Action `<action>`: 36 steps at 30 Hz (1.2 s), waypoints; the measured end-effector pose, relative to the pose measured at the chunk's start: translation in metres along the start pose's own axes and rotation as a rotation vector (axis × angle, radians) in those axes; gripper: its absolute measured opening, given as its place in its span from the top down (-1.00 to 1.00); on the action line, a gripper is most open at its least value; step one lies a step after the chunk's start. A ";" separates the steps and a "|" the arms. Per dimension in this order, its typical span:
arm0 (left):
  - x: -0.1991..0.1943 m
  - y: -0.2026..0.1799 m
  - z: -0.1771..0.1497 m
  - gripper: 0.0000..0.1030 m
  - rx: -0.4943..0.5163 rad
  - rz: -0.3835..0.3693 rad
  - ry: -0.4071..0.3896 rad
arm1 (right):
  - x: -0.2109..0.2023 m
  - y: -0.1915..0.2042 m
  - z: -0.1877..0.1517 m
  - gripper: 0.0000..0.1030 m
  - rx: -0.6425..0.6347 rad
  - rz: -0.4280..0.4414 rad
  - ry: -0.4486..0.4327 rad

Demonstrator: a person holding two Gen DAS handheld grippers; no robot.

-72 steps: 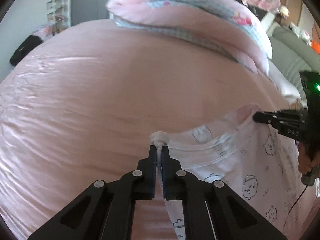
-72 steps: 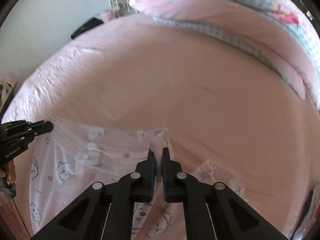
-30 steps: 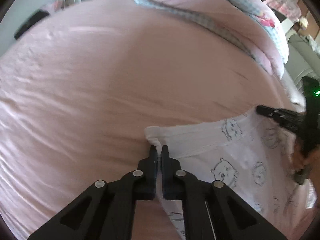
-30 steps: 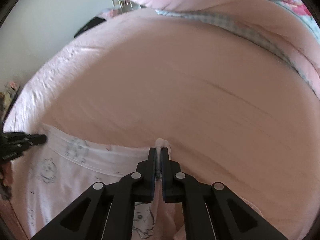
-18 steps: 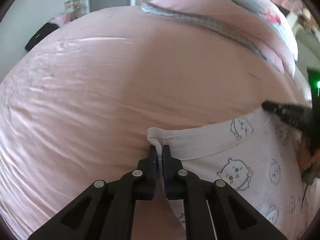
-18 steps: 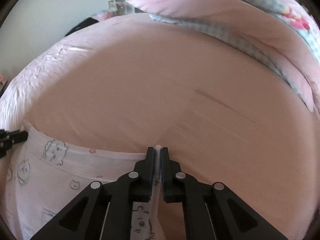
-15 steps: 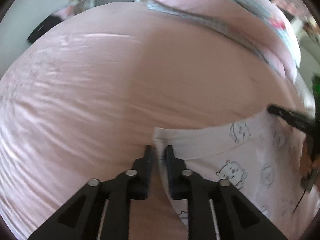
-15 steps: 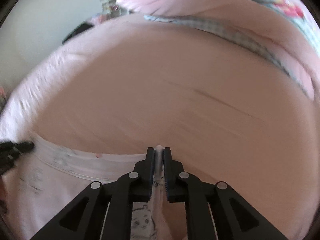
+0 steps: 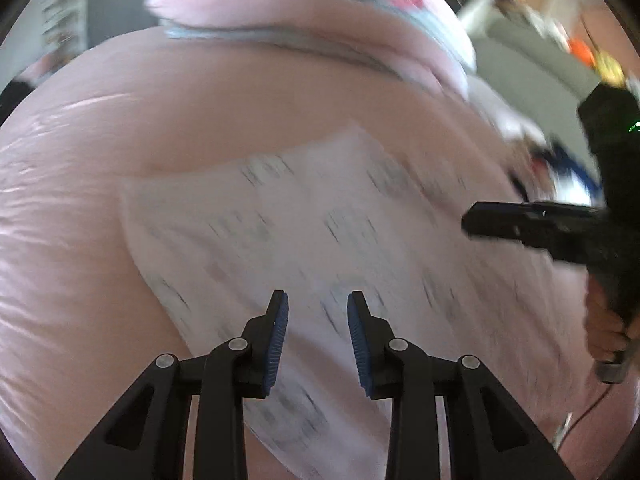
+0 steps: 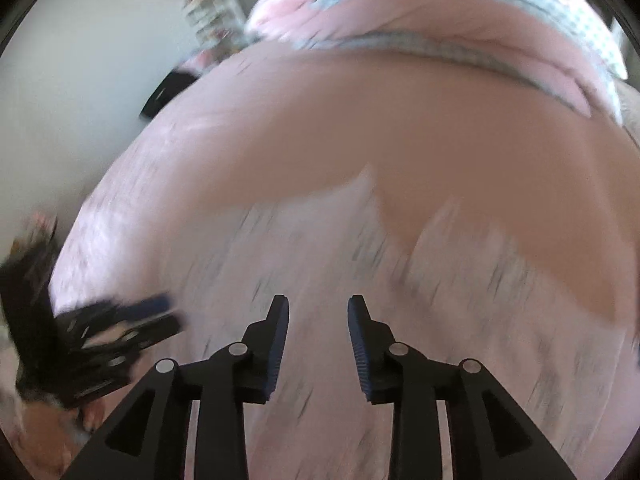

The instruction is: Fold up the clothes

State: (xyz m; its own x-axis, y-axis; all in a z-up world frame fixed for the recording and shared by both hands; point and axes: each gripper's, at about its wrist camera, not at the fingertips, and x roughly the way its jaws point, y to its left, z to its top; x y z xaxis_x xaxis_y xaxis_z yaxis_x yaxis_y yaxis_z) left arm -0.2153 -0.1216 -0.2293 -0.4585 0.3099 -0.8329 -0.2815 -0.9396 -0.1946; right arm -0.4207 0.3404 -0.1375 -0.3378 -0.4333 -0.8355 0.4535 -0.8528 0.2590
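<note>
Both grippers opening, garment (image 9: 304, 216) free.

both claws (image 9: 318, 336) (image 10: 318, 338) opening, garment (image 9: 304, 224) released

Bright, soft daylight; heavy motion blur, fisheye bending and dark corners.

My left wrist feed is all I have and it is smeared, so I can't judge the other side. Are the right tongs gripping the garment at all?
Observer: No. In the right wrist view, the right tongs are opening with nothing between the pads. The printed garment lies on the bed beyond them.
Operator: Does its far edge look straight on that side?
Observer: No. A wedge of bare pink sheet cuts into the far edge, with another flap of the garment to the wedge's right.
</note>
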 end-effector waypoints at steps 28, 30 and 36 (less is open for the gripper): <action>-0.066 -0.108 -0.088 0.28 0.032 0.201 0.165 | -0.086 -0.161 -0.158 0.32 0.176 -0.165 0.034; -0.064 -0.116 -0.087 0.28 0.003 0.155 0.114 | -0.091 -0.173 -0.155 0.31 0.209 -0.141 0.004; -0.036 -0.117 -0.108 0.27 0.076 0.199 0.208 | -0.096 -0.209 -0.160 0.31 0.196 -0.145 0.026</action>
State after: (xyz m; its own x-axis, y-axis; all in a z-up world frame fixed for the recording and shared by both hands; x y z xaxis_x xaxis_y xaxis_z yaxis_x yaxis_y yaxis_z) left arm -0.0746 -0.0382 -0.2324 -0.3312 0.0769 -0.9404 -0.2696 -0.9628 0.0162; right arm -0.3509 0.6066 -0.1891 -0.3648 -0.2971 -0.8824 0.2320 -0.9468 0.2229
